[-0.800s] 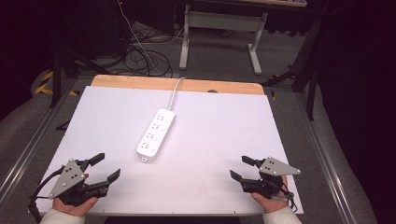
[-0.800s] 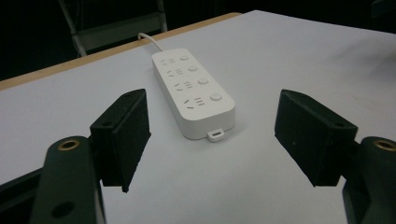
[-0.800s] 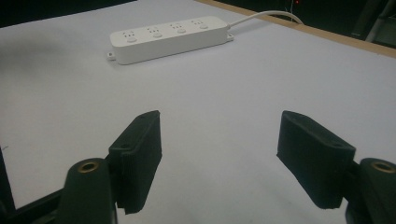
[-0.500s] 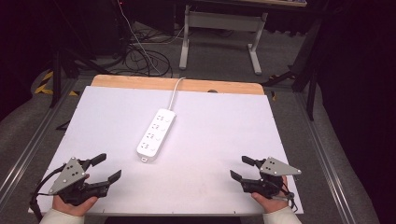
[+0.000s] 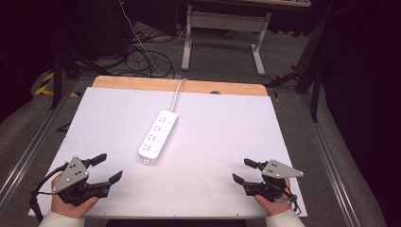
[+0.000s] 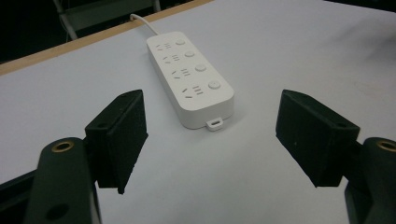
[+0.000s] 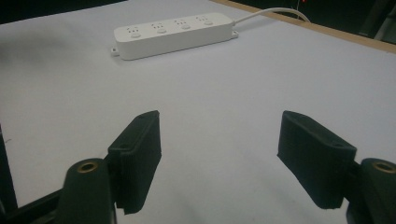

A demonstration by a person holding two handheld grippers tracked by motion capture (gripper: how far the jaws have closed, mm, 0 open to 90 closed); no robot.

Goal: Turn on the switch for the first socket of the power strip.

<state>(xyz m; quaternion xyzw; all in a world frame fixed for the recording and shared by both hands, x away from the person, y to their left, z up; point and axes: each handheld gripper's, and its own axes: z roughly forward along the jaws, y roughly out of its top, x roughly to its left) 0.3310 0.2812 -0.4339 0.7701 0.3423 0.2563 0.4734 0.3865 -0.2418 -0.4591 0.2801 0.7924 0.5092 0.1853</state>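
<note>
High view – table: white sheet [image 5: 213, 142] over a wooden top whose bare edge [image 5: 142, 84] shows along the far side.
High view – power strip: white power strip [image 5: 158, 134] lies flat near the middle of the sheet, set at a slant, its far end leaning to the right; nothing touches it.
High view – cord: white cord [image 5: 177, 90] leaves the strip's far end and runs over the wooden edge.
High view – left gripper: left gripper [image 5: 107, 169] sits at the near left corner, held in a hand [image 5: 66, 204]; jaws stand apart with nothing between them; well apart from the strip.
High view – right gripper: right gripper [image 5: 244, 171] sits at the near right corner, held in a hand [image 5: 272, 201]; jaws stand apart, nothing between them; well apart from the strip.
High view – surroundings: grey floor [image 5: 227, 56] beyond the table, with loose dark cables [image 5: 142, 54] and a light metal frame [image 5: 222, 21].
Left gripper view – jaws: two black jaws spread wide, only bare sheet between them.
Left gripper view – power strip: strip [image 6: 189, 74] lies ahead, its near end with a small tab [image 6: 215, 123] pointing at the gap; no contact.
Right gripper view – jaws: two black jaws spread wide over bare sheet.
Right gripper view – power strip: strip [image 7: 175, 32] lies crosswise far ahead, its cord [image 7: 275, 13] leading off to the right; no contact.
</note>
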